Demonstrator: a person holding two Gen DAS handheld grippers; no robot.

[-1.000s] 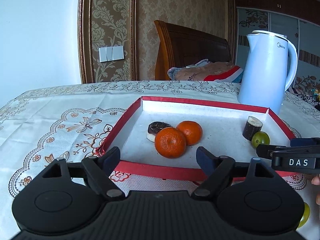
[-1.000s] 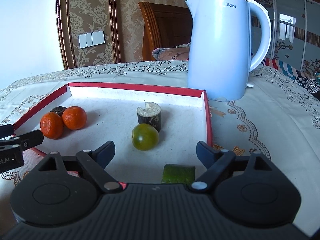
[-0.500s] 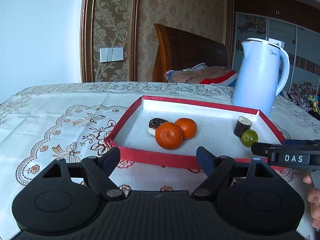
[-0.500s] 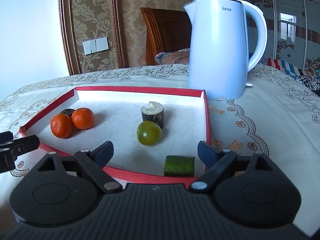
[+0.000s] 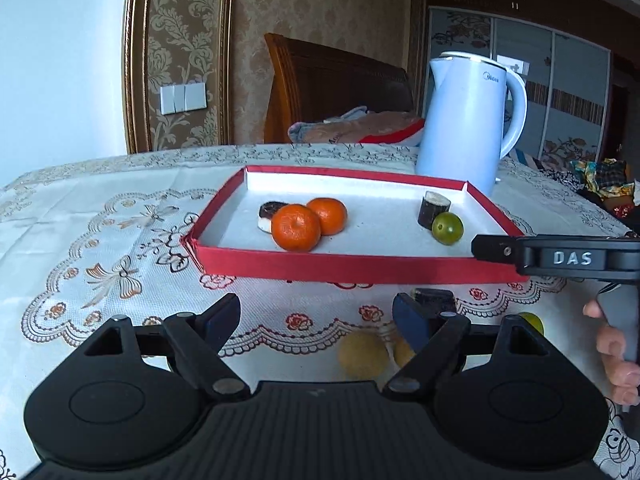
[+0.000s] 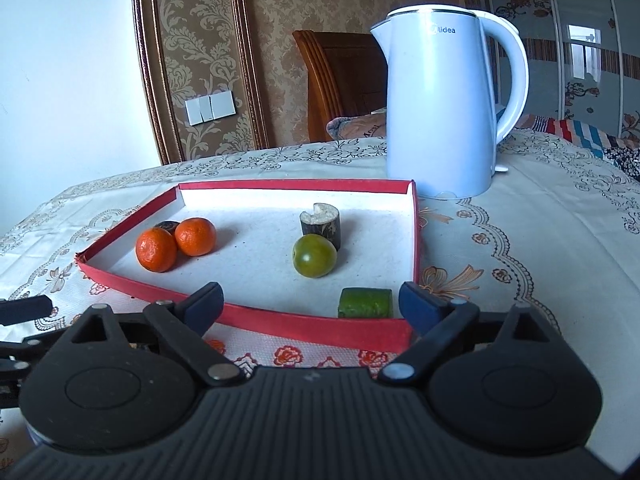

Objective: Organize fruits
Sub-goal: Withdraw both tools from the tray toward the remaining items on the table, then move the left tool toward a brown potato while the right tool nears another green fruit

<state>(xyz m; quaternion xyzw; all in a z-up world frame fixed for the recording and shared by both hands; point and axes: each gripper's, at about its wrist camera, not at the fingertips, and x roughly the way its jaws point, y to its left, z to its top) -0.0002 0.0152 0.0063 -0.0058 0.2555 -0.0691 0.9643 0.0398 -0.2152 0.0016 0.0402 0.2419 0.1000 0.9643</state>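
A red-rimmed tray (image 5: 360, 268) (image 6: 248, 320) holds two oranges (image 5: 296, 227) (image 6: 156, 249), a dark cut piece (image 5: 270, 212) behind them, a dark stub (image 6: 320, 220), a green round fruit (image 6: 314, 256) and a green block (image 6: 365, 303). My left gripper (image 5: 316, 316) is open over the cloth in front of the tray, holding nothing. Near its right finger lie two yellow fruits (image 5: 362, 354), a dark piece (image 5: 434, 298) and a green fruit (image 5: 532, 322). My right gripper (image 6: 310, 304) hangs before the tray's near right corner, jaws opening, nothing between them.
A white kettle (image 6: 440, 112) stands just behind the tray's far right corner. A person's fingers (image 5: 612, 360) hold the right gripper's handle at the left wrist view's right edge. A patterned cloth (image 5: 100, 240) covers the table. A wooden chair (image 5: 332, 88) stands beyond.
Both grippers have drawn back from the tray toward the table's near side. Loose fruits on the cloth have come into the left wrist view. The right jaws have spread wider.
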